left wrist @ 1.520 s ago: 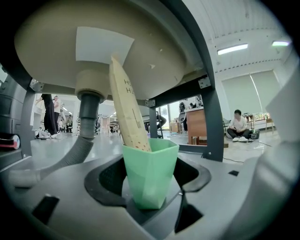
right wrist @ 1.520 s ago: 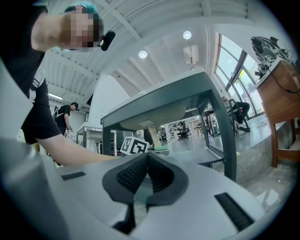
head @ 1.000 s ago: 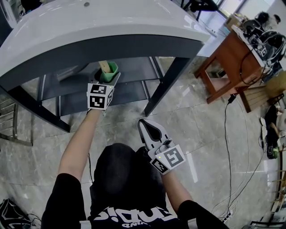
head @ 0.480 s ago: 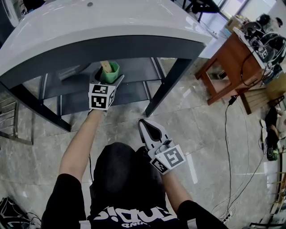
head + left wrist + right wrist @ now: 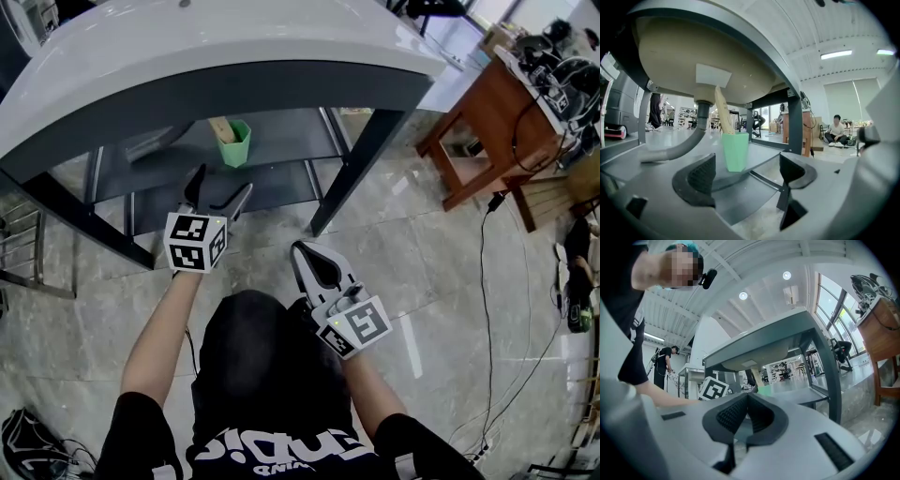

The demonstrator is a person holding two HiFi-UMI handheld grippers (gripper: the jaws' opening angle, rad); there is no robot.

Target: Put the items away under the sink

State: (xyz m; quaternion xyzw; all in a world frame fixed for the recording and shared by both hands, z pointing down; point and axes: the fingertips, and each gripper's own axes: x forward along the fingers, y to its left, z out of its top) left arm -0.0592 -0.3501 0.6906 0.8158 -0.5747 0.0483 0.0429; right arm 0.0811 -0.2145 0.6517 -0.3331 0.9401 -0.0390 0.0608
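While my left gripper (image 5: 222,184), just opened wide and empty, faces the green cup (image 5: 235,143), I judge it light, tippy: grip mid-wall; right gripper (image 5: 300,251) closed.

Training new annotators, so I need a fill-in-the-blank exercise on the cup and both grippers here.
1. The green cup stands on the shelf under the ____.
2. The right gripper has its jaws ____.
3. The left gripper holds its jaws ____, clear of the cup.
Missing: sink; shut; open.
The left jaws have just been opening, with nothing between them.
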